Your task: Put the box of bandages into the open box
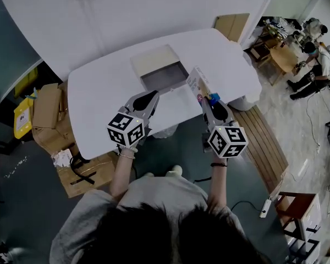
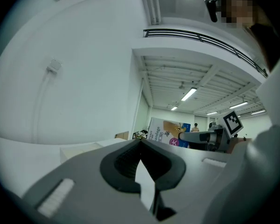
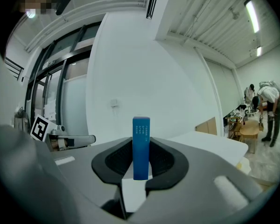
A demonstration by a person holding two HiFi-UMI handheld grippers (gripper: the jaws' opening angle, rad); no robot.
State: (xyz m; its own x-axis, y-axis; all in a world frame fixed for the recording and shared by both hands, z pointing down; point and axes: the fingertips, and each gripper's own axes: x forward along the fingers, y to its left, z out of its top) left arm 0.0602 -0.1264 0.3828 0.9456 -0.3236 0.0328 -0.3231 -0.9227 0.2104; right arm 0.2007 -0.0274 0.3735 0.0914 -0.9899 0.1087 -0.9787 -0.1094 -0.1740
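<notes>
Bandage box gripped, not yet in the open box.
Left gripper (image 1: 151, 97) closed, empty, at 7 o'clock of the open box (image 1: 164, 78). Bandage box (image 1: 197, 82) stands upright just beside its 3 o'clock, pinched by one narrow edge in the right gripper (image 1: 208, 100). Risk: that thin grip lets it swivel or slip, or its corner snags the rim.

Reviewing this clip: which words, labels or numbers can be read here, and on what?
"ndage": word fragment on the box of bandages, left gripper view; the rest is blurred.
White print on that box's blue side, right gripper view: too small to read.
Marker cubes: square patterns, no words.
</notes>
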